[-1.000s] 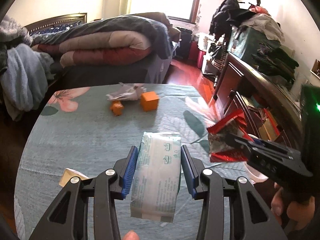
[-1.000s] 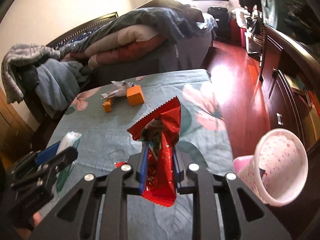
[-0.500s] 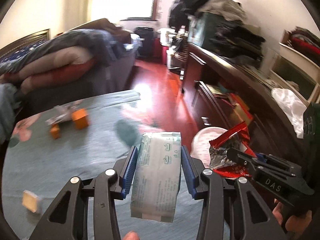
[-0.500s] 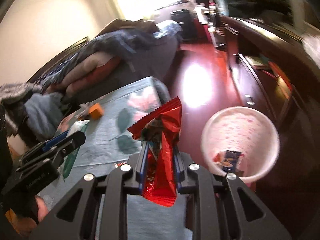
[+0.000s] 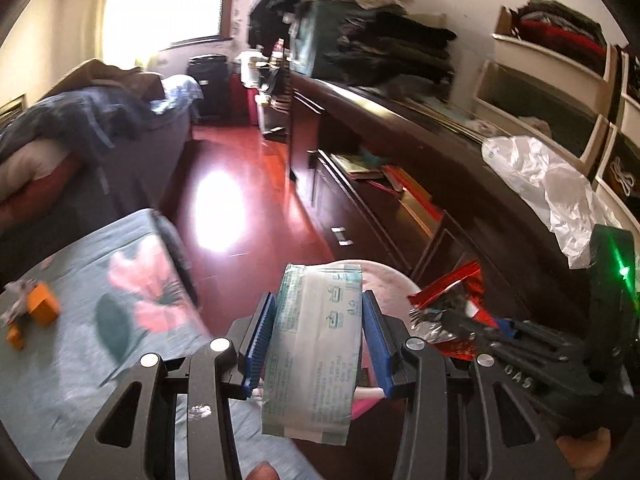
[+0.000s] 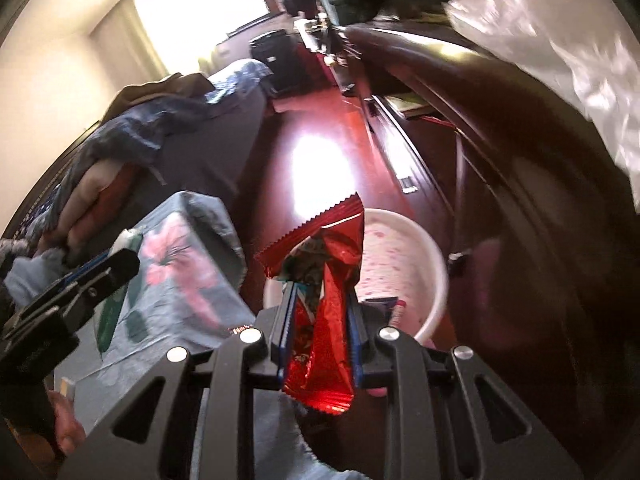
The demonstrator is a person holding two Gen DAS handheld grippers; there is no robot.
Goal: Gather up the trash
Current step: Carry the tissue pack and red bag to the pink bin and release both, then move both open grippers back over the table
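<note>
Readable lettering
"DAS" stands in raised letters on the right gripper (image 5: 476, 330); the white packet's (image 5: 316, 344) print is illegible.

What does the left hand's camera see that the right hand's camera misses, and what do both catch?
Only the left wrist view shows the orange blocks on the table and the shelves of folded clothes. Only the right wrist view looks into the pink bin and shows litter already inside. Both show the left gripper shut on a pale green packet, the right gripper shut on a red wrapper, and the floral tablecloth.
</note>
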